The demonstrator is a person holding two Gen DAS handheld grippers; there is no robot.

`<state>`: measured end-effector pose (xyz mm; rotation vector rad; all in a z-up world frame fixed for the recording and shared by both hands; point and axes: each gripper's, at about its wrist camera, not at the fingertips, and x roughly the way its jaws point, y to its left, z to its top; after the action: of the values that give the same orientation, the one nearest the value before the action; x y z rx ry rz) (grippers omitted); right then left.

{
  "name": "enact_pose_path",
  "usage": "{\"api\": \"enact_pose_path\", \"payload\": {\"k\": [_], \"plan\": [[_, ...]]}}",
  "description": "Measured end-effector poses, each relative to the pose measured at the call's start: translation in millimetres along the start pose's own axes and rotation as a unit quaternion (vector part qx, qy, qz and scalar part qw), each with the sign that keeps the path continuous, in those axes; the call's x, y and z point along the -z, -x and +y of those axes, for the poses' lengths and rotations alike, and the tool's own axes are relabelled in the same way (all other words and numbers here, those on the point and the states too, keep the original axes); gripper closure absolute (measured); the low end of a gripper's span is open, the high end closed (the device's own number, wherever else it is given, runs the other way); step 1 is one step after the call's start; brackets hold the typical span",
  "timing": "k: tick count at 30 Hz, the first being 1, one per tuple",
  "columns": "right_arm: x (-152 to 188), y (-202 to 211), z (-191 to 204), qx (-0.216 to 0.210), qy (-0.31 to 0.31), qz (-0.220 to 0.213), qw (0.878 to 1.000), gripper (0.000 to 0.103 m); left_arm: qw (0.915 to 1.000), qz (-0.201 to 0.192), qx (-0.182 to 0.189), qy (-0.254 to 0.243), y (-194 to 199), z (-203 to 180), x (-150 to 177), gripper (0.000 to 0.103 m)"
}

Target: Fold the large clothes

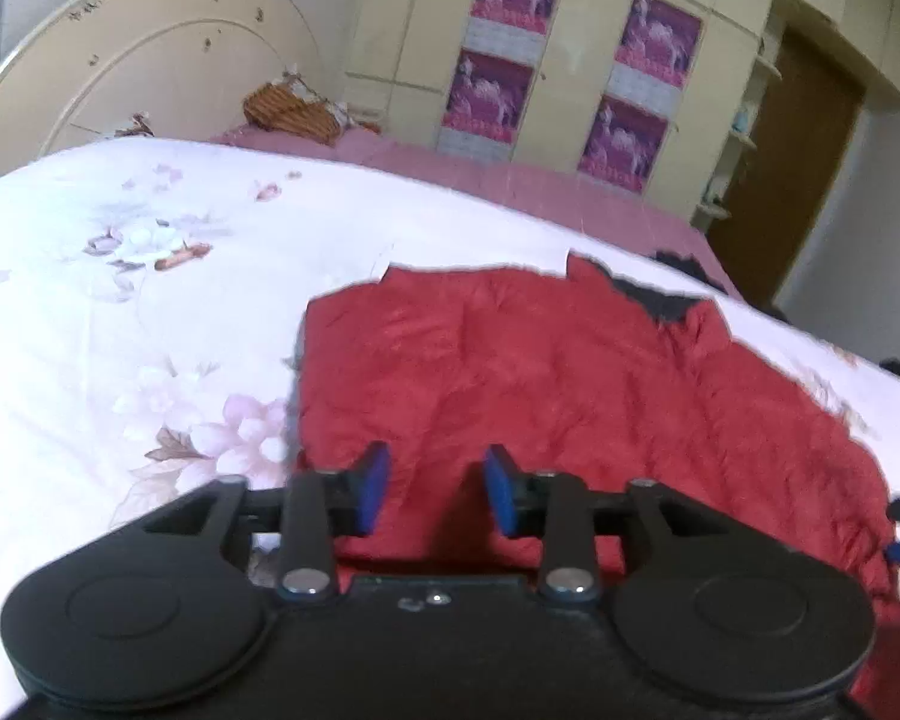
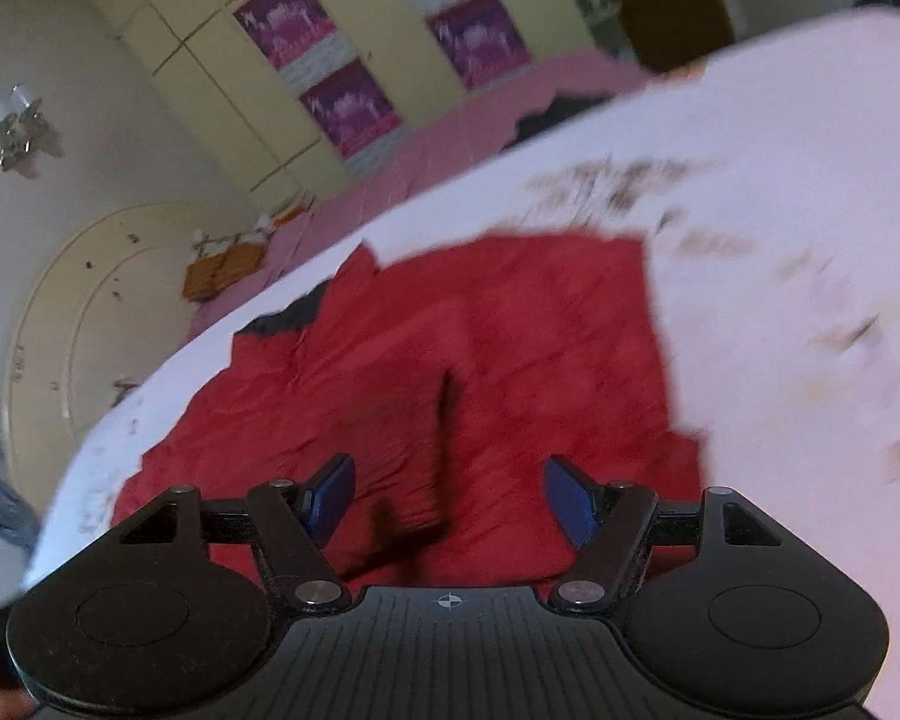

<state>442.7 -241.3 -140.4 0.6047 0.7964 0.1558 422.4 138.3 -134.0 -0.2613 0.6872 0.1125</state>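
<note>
Garment (image 1: pixel 540 372): red, spread crumpled on the bed (image 1: pixel 150 300), nearer its right edge, dark collar toward the far side.
Left tongs (image 1: pixel 435 489): parted, nothing pinched, above the garment's near edge.
Right tongs (image 2: pixel 450 498): spread wide, empty, over the garment.

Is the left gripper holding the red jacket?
No, the left gripper hangs open above the red jacket, with nothing pinched between its blue pads.
</note>
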Motion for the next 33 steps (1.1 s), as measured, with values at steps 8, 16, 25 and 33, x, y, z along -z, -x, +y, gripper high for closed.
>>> {"api": "enact_pose_path", "payload": {"k": [8, 16, 25, 33], "plan": [[-1.6, 5.1, 17.9, 0.009, 0.032, -0.023, 0.999, 0.088, 0.9996, 0.001, 0.025, -0.011, -4.7, 3.4, 4.4, 0.069], [11.0, 22.5, 16.7, 0.042, 0.070, -0.026, 0.996, 0.089, 0.9976, 0.022, 0.034, -0.057, -10.6, -10.9, 12.6, 0.067], [13.0, 33.5, 19.0, 0.108, 0.078, -0.077, 0.988, 0.025, 0.9968, -0.005, 0.042, -0.067, 8.3, 1.6, -5.0, 0.059], [-17.2, -22.8, 50.1, 0.074, 0.156, -0.031, 0.984, 0.068, 0.9937, 0.007, 0.052, -0.099, -53.3, -9.1, -41.0, 0.058]]}}
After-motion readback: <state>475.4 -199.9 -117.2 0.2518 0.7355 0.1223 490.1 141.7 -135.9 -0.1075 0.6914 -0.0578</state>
